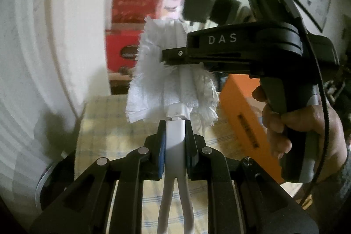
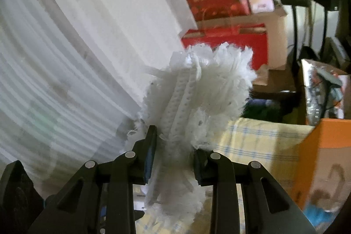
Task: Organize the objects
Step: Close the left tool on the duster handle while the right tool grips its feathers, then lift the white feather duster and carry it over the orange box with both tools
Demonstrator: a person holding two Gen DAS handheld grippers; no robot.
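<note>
White plastic handle (image 1: 174, 142) of a duster sits clamped between the two fingers of the left claw (image 1: 174, 135), pointing up and away from the camera. Its forked lower end hangs down between the claw's linkage arms. Duster head (image 1: 166, 71), white and fluffy with fringed cloth layers, stands above a checked yellow-and-blue cloth (image 1: 105, 124) covering the surface below.

Right claw (image 2: 173, 150), seen from the left wrist as a black unit marked "DAS" with a green light, reaches in from the right and grips the duster head at mid-height. A hand (image 1: 302, 135) wraps its pistol grip. From the right wrist, the fingers press into the fluffy strands on either side of the ribbed white centre strip; the left finger (image 2: 150, 152) with its blue pad touches the fibres, and the right finger is partly buried in them.

Background: red boxes (image 2: 219, 6) stacked beyond the duster, an orange box (image 2: 324, 157) to the right on the cloth, a white wall (image 1: 54, 36) to the left. Both views show motion blur.
</note>
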